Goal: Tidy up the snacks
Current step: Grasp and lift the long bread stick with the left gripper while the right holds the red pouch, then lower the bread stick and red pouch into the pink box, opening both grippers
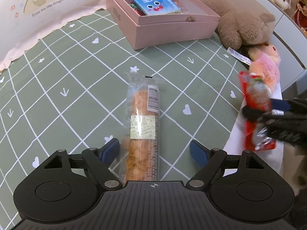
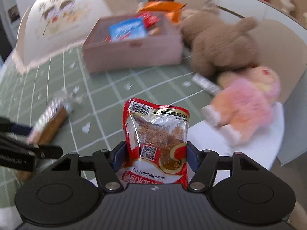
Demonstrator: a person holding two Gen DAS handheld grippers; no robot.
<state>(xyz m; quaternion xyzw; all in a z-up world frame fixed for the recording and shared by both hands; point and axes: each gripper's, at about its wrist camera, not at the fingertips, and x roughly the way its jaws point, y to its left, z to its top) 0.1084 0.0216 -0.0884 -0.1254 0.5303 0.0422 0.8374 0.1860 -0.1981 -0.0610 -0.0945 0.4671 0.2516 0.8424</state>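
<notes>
Near the pink box (image 1: 168,28) on the green checked cloth (image 1: 67,72), a long clear-wrapped bread stick (image 1: 143,118) lies flat, its near end between the spread, released fingers of the left gripper (image 1: 155,153). Right of that box's near corner, the right gripper (image 2: 154,158) is clenched on a red snack pouch (image 2: 156,132), held upright off the cloth, the box already holding a blue packet (image 1: 154,2)
</notes>
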